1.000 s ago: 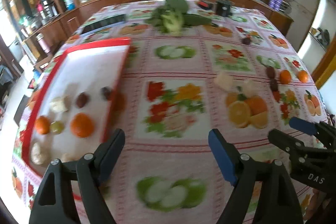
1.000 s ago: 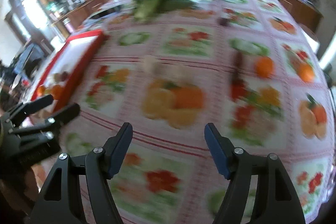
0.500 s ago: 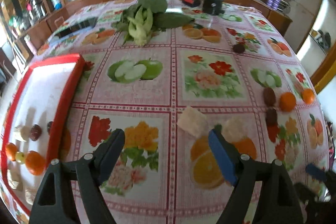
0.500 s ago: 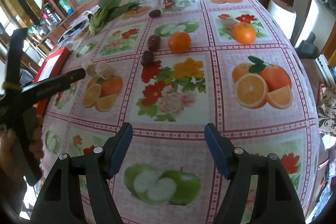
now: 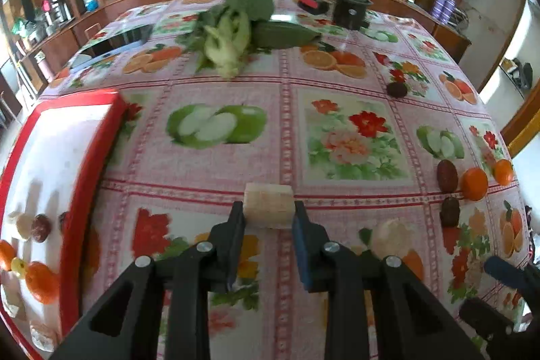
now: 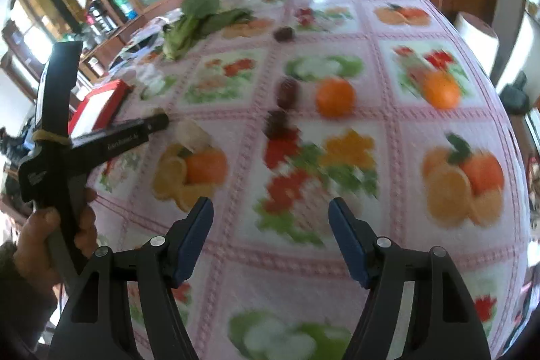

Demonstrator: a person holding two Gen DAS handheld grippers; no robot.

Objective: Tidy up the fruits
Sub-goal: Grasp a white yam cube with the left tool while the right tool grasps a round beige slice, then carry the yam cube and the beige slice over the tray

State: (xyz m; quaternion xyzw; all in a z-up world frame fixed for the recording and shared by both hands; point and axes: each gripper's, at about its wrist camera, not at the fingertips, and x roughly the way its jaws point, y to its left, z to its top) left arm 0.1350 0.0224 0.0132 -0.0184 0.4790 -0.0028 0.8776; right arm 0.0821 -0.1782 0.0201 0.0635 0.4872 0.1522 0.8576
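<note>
My left gripper (image 5: 268,216) is shut on a pale beige fruit chunk (image 5: 268,204) on the fruit-print tablecloth. A second pale chunk (image 5: 391,237) lies just right of it. A red-rimmed white tray (image 5: 111,130) at the left holds oranges (image 5: 40,282), dark dates (image 5: 41,226) and pale pieces. Two dark dates (image 5: 447,174) and two oranges (image 5: 474,183) lie at the right; another date (image 5: 396,89) lies farther back. My right gripper (image 6: 270,235) is open and empty above the cloth, in front of the dates (image 6: 287,91) and oranges (image 6: 335,97). The left gripper (image 6: 162,122) shows in the right wrist view.
Leafy greens (image 5: 233,29) lie at the back of the table, with a black round device (image 5: 351,10) and a red-black item (image 5: 312,4) behind. A dark tablet (image 5: 118,41) lies at the back left. The table edge drops off at the right.
My left gripper has moved forward and closed on the pale chunk. My right gripper has shifted closer to the dates and oranges, still open.
</note>
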